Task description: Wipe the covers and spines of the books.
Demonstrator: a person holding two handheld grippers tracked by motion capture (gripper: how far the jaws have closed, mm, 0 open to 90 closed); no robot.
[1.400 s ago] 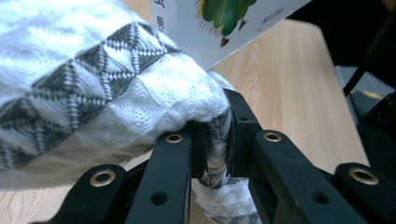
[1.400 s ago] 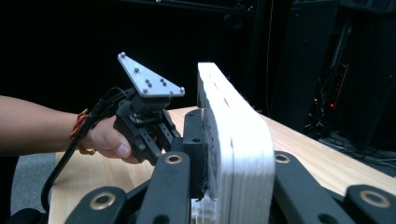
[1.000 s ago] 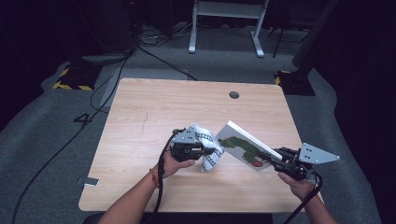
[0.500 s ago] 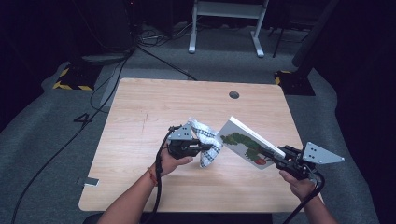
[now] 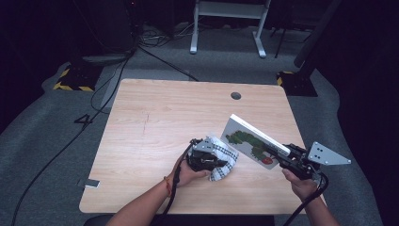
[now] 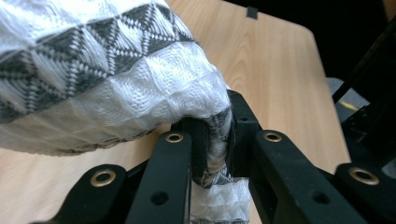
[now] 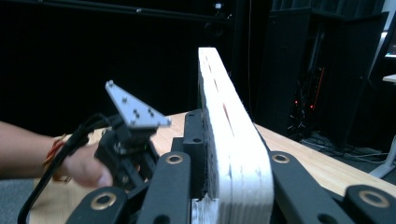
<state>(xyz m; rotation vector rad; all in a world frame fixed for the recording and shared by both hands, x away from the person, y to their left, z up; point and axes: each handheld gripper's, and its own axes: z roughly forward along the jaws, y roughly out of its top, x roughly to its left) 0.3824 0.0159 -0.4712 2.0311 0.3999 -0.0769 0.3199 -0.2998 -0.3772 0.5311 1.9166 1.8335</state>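
A fold of the white cloth with grey triangle pattern [image 6: 116, 70] is pinched between the closed jaws of the left gripper [image 6: 215, 140], the rest bunched above and beside them over the light wooden table [image 5: 155, 127]. The thick white board book with a green caterpillar cover [image 5: 251, 141] is clamped by its edge between the jaws of the right gripper [image 7: 219, 163] and is held tilted above the table's right front part. In the high view the cloth is seen just beside the book's lower left corner. Each gripper is held by a hand [image 5: 188, 175] entering from the table's near edge.
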